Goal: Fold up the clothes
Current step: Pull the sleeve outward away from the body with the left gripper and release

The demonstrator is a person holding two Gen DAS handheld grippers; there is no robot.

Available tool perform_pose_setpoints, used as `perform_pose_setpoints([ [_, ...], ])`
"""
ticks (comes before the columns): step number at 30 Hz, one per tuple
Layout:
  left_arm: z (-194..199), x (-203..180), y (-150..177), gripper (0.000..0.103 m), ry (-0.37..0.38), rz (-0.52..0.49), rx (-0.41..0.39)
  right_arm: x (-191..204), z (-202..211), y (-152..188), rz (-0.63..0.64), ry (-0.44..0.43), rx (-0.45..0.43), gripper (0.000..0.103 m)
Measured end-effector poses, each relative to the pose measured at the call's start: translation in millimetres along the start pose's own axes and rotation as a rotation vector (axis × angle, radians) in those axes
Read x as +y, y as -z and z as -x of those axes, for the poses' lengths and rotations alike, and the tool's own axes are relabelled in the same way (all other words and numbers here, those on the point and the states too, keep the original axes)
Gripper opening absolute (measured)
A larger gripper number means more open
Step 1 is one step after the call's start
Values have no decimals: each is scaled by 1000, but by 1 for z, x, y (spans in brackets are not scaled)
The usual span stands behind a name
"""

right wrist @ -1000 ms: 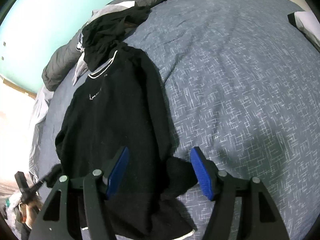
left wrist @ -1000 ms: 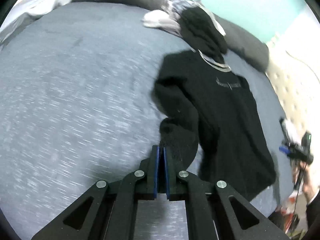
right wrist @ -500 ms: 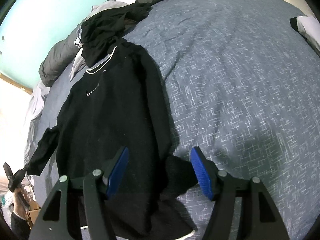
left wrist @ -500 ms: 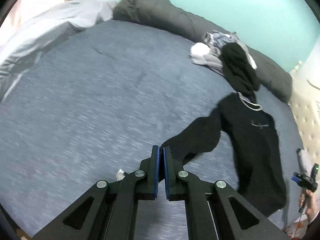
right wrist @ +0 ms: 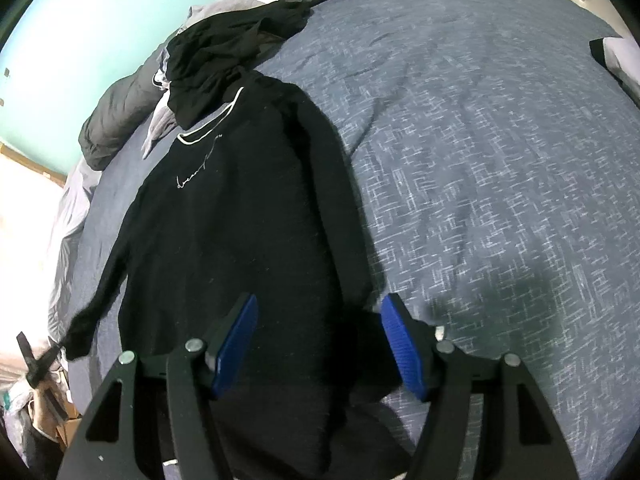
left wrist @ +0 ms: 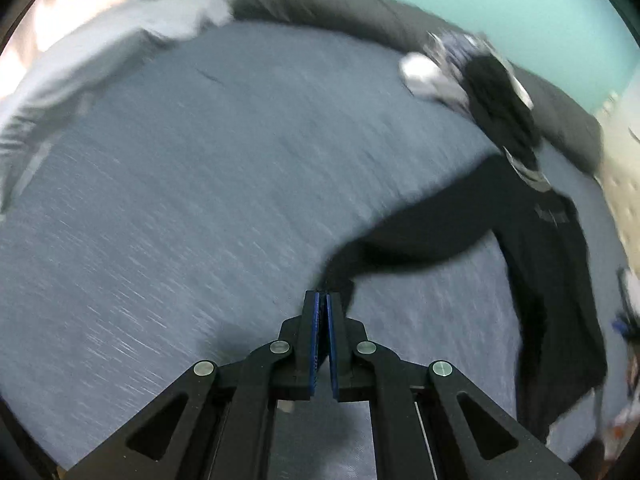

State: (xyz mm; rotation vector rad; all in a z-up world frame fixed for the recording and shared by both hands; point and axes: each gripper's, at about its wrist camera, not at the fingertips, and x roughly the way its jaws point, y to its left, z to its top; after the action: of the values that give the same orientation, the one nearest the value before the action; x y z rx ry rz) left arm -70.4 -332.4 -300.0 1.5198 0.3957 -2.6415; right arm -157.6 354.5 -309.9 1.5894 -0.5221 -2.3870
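The left claw [left wrist: 323, 300] is clenched on the cuff of the sleeve [left wrist: 420, 228]. A second ago that sleeve lay bunched by the shirt [right wrist: 240, 216]. Now it is pulled out straight, off toward 8 o'clock in the right view. The shirt lies flat on the bed [right wrist: 500, 160], neck at 12 o'clock near the pile [right wrist: 224, 52] of clothes. The right claw [right wrist: 320, 344] hangs wide open over the bottom hem. I think the shirt is spread out now, so folding can start.
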Motion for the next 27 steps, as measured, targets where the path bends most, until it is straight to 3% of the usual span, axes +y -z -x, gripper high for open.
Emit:
perform_pose_setpoints([
  [2, -14, -15, 19, 4, 9, -60, 51, 0, -1, 1, -7, 2, 1, 66],
  [4, -24, -20, 31, 5, 36, -57, 86, 1, -1, 2, -12, 0, 0, 66],
  [7, -25, -10, 40, 7, 126, 47, 96, 2, 1, 2, -8, -2, -3, 66],
  [10, -12, 1, 38, 10, 175, 123, 46, 2, 5, 3, -5, 0, -10, 66],
  [12, 1, 11, 35, 16, 198, 174, -9, 1, 6, 3, -12, 1, -15, 66],
  [14, 8, 25, 32, 31, 219, 241, -53, -1, 7, 3, -24, 2, -21, 66],
  [15, 12, 32, 30, 32, 229, 274, -75, -2, 7, 3, -30, 2, -21, 66],
  [20, -4, 45, 36, 32, 131, 266, -15, -3, 5, 5, -44, 4, -19, 66],
  [23, -19, 50, 45, 32, 117, 258, 40, -1, 3, 6, -43, 2, -18, 66],
  [25, -33, 55, 52, 39, 134, 274, 97, 1, 2, 6, -35, 6, -15, 66],
  [27, -39, 57, 58, 39, 123, 272, 104, 2, 2, 6, -26, 8, -12, 66],
])
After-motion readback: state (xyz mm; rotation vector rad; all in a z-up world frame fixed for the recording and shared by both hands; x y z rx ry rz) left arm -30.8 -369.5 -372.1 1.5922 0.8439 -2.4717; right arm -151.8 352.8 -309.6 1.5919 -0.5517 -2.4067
